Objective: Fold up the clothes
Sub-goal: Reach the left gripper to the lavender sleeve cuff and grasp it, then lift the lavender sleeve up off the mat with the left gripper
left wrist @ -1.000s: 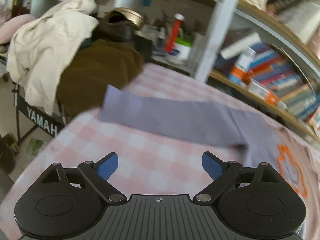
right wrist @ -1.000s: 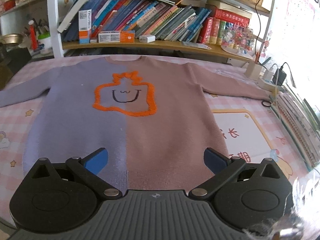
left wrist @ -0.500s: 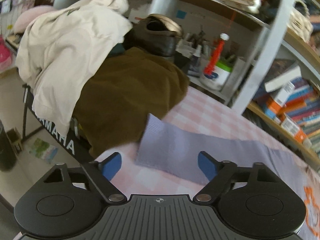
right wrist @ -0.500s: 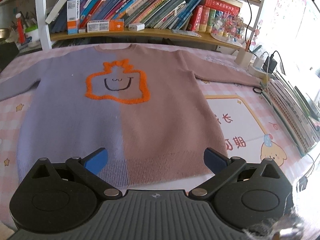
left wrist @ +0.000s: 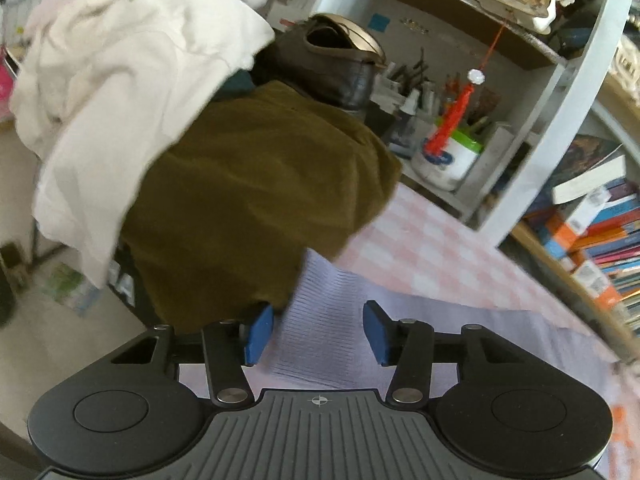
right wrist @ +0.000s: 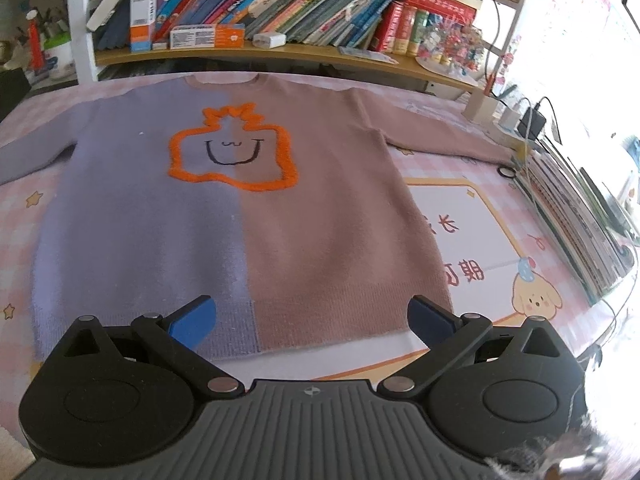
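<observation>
1. Our left gripper (left wrist: 316, 334) has just been narrowing its jaws around the ribbed cuff (left wrist: 320, 320) of the lilac sleeve. The cuff lies between the blue pads (left wrist: 258, 336), but a gap shows on each side, so we judge it not yet pinched.
2. Our right gripper (right wrist: 312, 316) hangs with its jaws spread wide and nothing in them, just above the hem (right wrist: 280, 332) of the sweater (right wrist: 256, 216).
3. The sweater lies flat and face up on the pink checked tablecloth (right wrist: 460, 208), lilac on one half and dusty pink on the other, with an orange outlined smiley on the chest. Both sleeves stretch straight out to the sides.
4. Beyond the cuff, an olive-brown garment (left wrist: 256, 184) and a cream one (left wrist: 132, 92) are heaped off the table's end; the bookshelf (right wrist: 280, 52) runs behind the collar.
5. As we read it, no fold is made yet: the first sleeve is about to be taken, and the other sleeve and the body remain.
</observation>
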{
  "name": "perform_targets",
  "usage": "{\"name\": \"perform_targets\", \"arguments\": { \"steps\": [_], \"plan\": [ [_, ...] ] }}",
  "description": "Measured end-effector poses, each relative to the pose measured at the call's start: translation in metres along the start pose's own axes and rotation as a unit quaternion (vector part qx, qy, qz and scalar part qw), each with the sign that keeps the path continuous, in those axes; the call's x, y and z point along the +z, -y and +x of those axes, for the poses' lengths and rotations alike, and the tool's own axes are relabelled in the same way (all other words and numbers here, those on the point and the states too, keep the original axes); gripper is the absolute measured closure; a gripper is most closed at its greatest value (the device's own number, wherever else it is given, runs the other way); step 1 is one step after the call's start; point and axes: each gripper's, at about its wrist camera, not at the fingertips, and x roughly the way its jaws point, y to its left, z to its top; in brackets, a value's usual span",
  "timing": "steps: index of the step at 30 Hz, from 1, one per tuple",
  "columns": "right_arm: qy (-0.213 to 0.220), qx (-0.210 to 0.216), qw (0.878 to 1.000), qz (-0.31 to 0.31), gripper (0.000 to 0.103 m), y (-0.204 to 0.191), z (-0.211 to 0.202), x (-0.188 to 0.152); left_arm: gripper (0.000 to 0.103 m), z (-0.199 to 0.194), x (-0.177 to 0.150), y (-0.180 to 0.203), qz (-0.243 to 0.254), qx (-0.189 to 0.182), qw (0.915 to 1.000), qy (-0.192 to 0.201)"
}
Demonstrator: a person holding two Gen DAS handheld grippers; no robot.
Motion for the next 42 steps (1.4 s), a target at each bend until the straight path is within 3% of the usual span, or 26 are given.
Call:
{"name": "perform_targets", "arguments": {
  "steps": [8, 12, 20, 21, 25, 28, 35, 42],
  "plan": [
    [0.001, 0.007, 1.000, -0.001, 0.000, -0.003, 0.003, 0.003, 0.058, -0.013, -0.007, 0.027, -0.022, -0.086, 0.9960, -0.009],
    [0.001, 0.008, 1.000, 0.002, 0.000, -0.004, 0.004, 0.004, 0.058, -0.014, -0.015, 0.037, -0.024, -0.109, 0.9934, -0.027],
    [0.001, 0.008, 1.000, 0.003, 0.000, -0.004, 0.006, 0.005, 0.059, -0.015, -0.027, 0.036, -0.015, -0.073, 0.9966, -0.035],
    [0.001, 0.008, 1.000, 0.004, 0.000, -0.003, 0.006, 0.005, 0.062, -0.015, -0.026, 0.033, -0.022, -0.063, 0.9973, -0.032],
    [0.002, 0.010, 1.000, 0.000, 0.000, -0.004, 0.006, 0.006, 0.095, -0.015, -0.022, 0.019, -0.052, -0.023, 0.9982, -0.018],
    [0.002, 0.011, 1.000, -0.002, 0.000, -0.003, 0.007, 0.007, 0.100, -0.018, -0.017, 0.012, -0.057, -0.010, 0.9983, -0.005],
    [0.007, 0.014, 1.000, -0.006, 0.000, 0.003, 0.010, 0.010, 0.100, -0.046, 0.011, 0.043, -0.008, -0.038, 0.9947, 0.096],
    [0.016, 0.023, 1.000, 0.002, 0.000, 0.020, 0.018, 0.014, 0.100, -0.051, 0.013, 0.077, -0.005, -0.066, 0.9923, 0.105]
  ]
}}
